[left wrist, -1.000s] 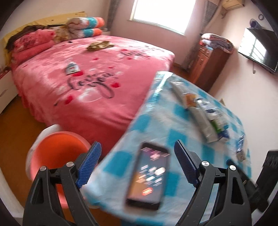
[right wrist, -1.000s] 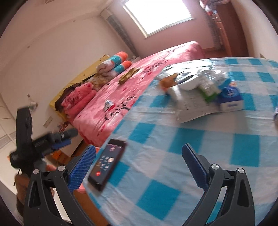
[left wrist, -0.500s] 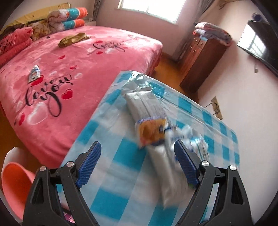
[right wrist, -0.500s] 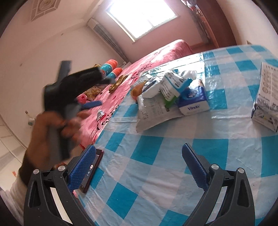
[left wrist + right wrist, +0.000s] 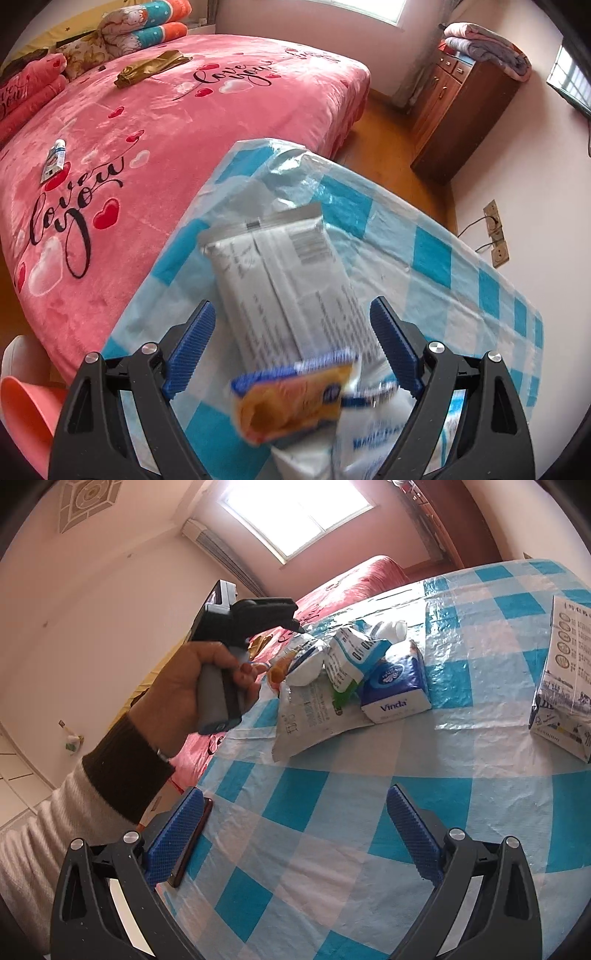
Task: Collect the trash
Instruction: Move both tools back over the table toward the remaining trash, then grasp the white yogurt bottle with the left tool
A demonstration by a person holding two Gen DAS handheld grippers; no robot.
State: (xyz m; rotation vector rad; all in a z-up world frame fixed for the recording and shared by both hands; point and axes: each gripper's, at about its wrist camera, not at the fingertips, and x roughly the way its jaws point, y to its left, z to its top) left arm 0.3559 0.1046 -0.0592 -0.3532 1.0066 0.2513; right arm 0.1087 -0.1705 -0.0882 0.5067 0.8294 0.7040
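Observation:
My left gripper [image 5: 288,347] is open and hangs over a pile of trash on the blue-checked table [image 5: 443,266]. Between its fingers lies a flat grey-white packet [image 5: 288,280]; an orange snack wrapper [image 5: 291,406] and a white-blue wrapper [image 5: 373,439] sit nearer the camera. No pad touches anything. In the right wrist view the same pile shows a Vinda tissue pack [image 5: 395,686], a white-blue carton [image 5: 354,657] and the grey packet [image 5: 310,720]. A printed carton [image 5: 565,686] lies apart at the right. My right gripper [image 5: 295,834] is open above bare cloth.
A phone [image 5: 192,849] lies at the table edge by my right gripper's left finger. A person's hand [image 5: 184,686] holds the left gripper. The pink bed [image 5: 184,122] carries a small tube [image 5: 54,159] and a gold wrapper [image 5: 151,68]. An orange bin [image 5: 26,413] stands on the floor.
My left gripper has swept along the table from above the phone to above the trash pile, staying open. The right gripper has shifted only slightly, and the pile now looks nearer to it.

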